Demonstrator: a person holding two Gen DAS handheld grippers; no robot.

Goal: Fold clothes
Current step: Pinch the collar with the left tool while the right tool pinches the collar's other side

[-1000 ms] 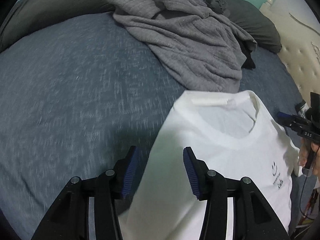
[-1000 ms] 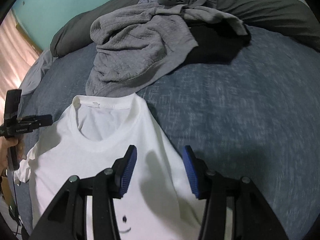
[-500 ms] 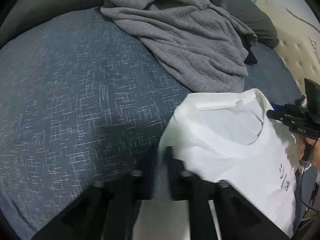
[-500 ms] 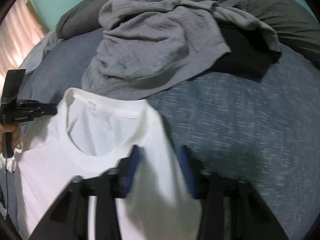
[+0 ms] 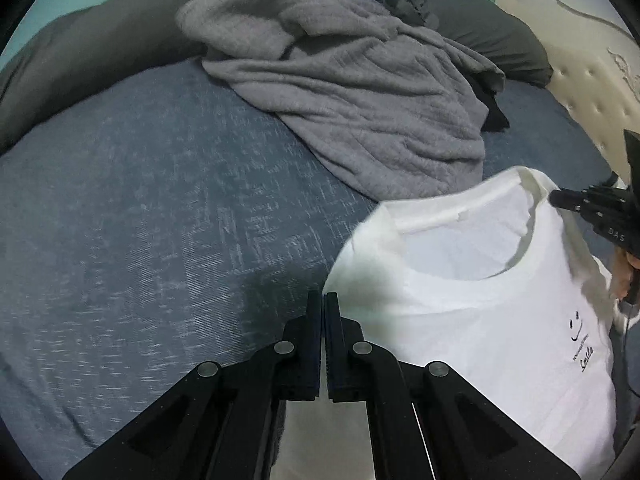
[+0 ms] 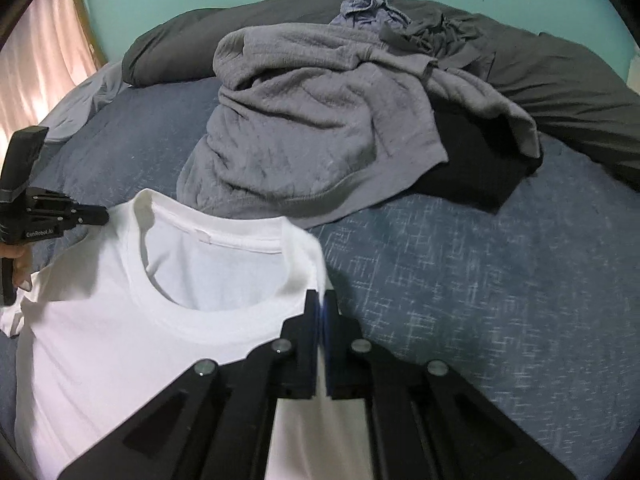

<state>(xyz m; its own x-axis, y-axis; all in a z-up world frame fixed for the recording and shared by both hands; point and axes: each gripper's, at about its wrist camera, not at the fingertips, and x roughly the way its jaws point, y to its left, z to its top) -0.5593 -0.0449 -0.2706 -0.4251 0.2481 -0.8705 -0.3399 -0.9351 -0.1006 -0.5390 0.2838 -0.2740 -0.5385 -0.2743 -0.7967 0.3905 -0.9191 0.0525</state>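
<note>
Jaws pinch white T-shirt (image 5: 500,344) printed "Smile" (image 5: 587,363)

Open blue bedspread (image 5: 140,240) stretches wide to the left of the white T-shirt (image 5: 480,340), and another bare stretch lies to its right in the right wrist view, both free for passing. Ahead, the crumpled grey sweater (image 6: 312,120) blocks the way just beyond the shirt's collar, with a black garment (image 6: 472,156) beside it and dark pillows (image 6: 560,80) behind. The tufted headboard (image 5: 588,92) closes off the right edge.
</note>
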